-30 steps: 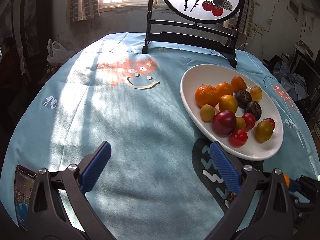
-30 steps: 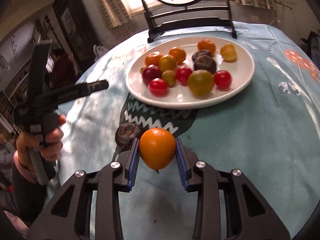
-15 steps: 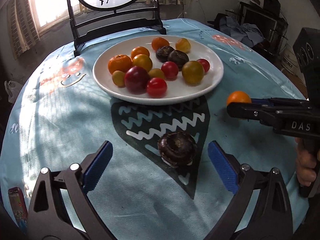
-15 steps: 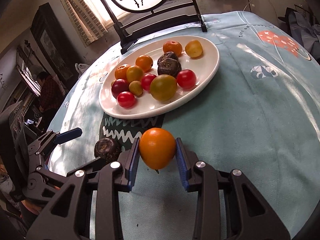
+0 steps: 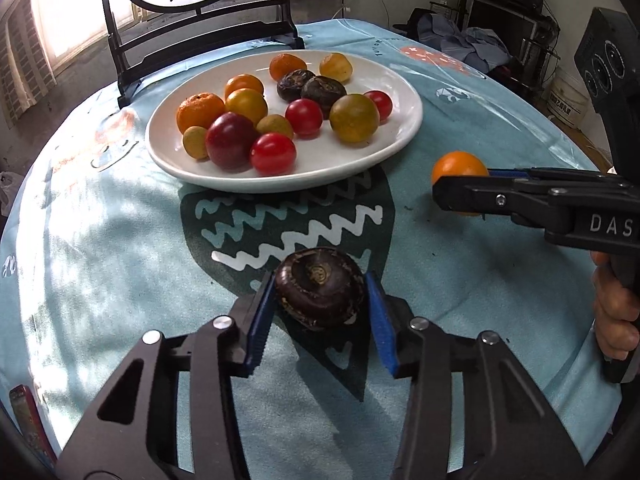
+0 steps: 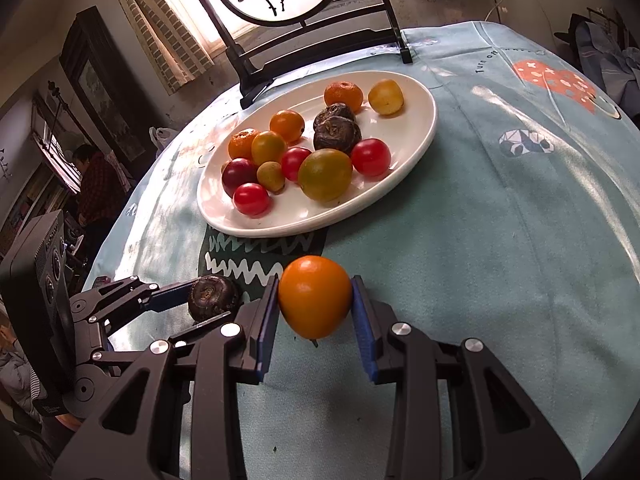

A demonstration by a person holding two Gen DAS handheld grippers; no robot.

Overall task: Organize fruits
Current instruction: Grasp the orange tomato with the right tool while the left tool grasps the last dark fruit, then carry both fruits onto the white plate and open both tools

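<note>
Fruits are piling glossy and round on the oval white plate; my left gripper has just been closing, ribbed blue pads now flanking a dark, wrinkled water chestnut on the teal cloth; my right gripper is clamping a smooth orange fruit near the plate.

Plenty of bare tablecloth right of the white plate – wide open. Behind the plate, the black screen stand blocks things – no way through.
</note>
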